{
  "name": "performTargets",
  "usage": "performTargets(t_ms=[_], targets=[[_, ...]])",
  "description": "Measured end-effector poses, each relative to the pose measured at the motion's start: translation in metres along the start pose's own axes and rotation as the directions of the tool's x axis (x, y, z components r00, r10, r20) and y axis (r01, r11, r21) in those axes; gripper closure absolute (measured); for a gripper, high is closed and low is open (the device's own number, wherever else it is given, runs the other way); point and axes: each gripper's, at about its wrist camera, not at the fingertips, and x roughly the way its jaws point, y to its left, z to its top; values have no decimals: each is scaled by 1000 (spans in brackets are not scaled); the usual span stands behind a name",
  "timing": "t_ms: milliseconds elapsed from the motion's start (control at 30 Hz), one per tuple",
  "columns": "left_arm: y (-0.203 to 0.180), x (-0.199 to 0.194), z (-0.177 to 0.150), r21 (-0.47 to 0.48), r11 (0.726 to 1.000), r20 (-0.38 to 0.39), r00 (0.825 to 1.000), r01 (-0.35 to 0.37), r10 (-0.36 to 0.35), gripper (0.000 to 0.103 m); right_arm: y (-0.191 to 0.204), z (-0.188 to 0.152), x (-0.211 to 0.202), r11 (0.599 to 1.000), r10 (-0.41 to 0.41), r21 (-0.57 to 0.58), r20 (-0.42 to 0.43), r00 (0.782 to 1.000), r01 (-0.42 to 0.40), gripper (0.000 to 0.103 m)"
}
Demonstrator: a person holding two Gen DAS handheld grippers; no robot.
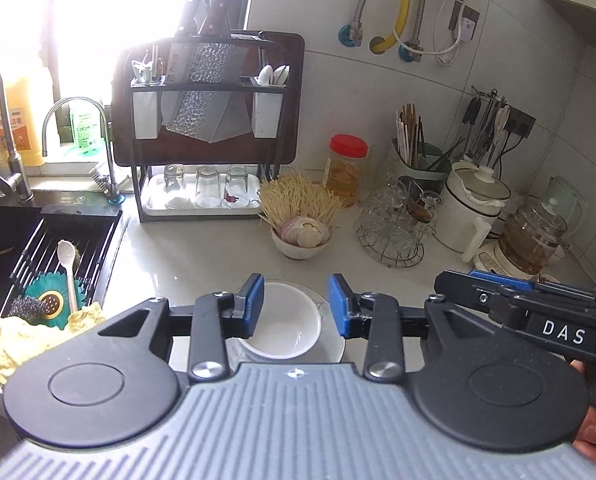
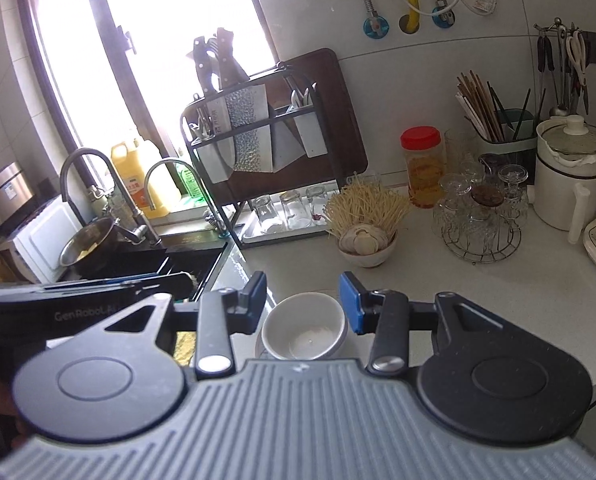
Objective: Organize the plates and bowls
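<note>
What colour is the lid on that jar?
Red. The jar lid shows best in the right wrist view.

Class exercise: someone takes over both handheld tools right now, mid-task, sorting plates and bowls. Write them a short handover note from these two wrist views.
Left tool: open, holding nothing, above the counter.
Right tool: open, holding nothing, alongside the left.
Job's things: a white bowl sits on a white plate on the counter, ahead of both tools. A second bowl, holding sliced food, stands farther back by the enoki mushrooms.
Done: bowl stacked on plate.
Left: probably moving that stack to wherever it belongs; the destination is not evident here. The filled bowl likely stays.
</note>
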Motion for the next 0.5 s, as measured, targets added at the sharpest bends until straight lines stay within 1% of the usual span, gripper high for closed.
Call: performTargets(t_ms=[267,500], targets=[[-14,-21,-28,-33,999,-21,999,-43,42,56,-4,-20,-18,1000,22,-11,-42,999,-23,60],[-25,-36,-50,-58,996,-47,997,-66,63,55,-7,-36,-36,999,8,-33,-67,998,-11,60]])
